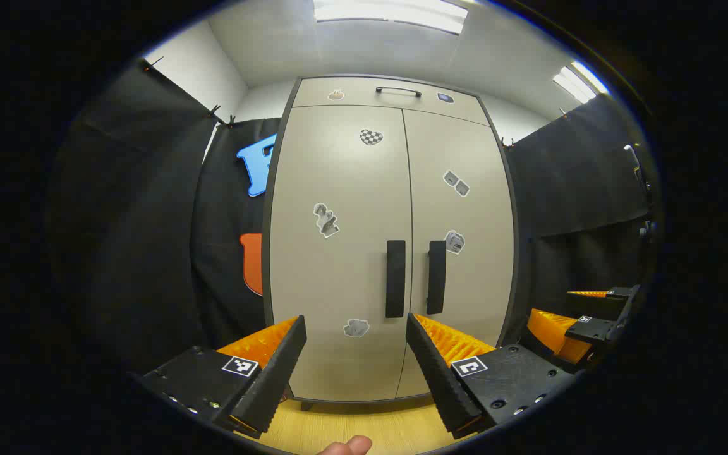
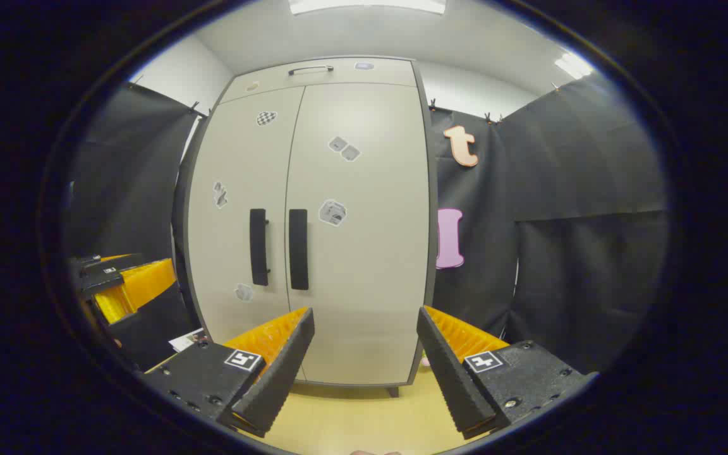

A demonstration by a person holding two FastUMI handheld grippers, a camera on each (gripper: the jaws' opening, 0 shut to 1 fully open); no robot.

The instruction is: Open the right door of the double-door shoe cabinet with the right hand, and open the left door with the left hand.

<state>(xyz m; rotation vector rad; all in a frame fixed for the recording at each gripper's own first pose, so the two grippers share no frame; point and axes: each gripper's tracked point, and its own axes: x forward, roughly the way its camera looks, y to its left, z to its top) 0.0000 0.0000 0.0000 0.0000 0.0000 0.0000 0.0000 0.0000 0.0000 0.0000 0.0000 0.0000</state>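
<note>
A beige double-door shoe cabinet (image 1: 364, 253) stands ahead with both doors closed. Two black vertical handles sit side by side at the centre seam: the left door handle (image 1: 395, 279) and the right door handle (image 1: 436, 277). In the right gripper view the same cabinet (image 2: 351, 253) shows its left handle (image 2: 258, 247) and right handle (image 2: 298, 249). My left gripper (image 1: 356, 332) is open, some way short of the doors. My right gripper (image 2: 365, 325) is open too, also away from the cabinet. The right gripper (image 1: 582, 325) appears at the left gripper view's right edge, the left gripper (image 2: 124, 278) at the right gripper view's left edge.
A drawer front with a black handle (image 1: 398, 91) tops the cabinet. Small stickers dot the doors. Black cloth walls flank the cabinet on both sides. Light wooden floor (image 2: 364, 417) lies below. A fingertip (image 1: 348, 446) shows at the bottom edge.
</note>
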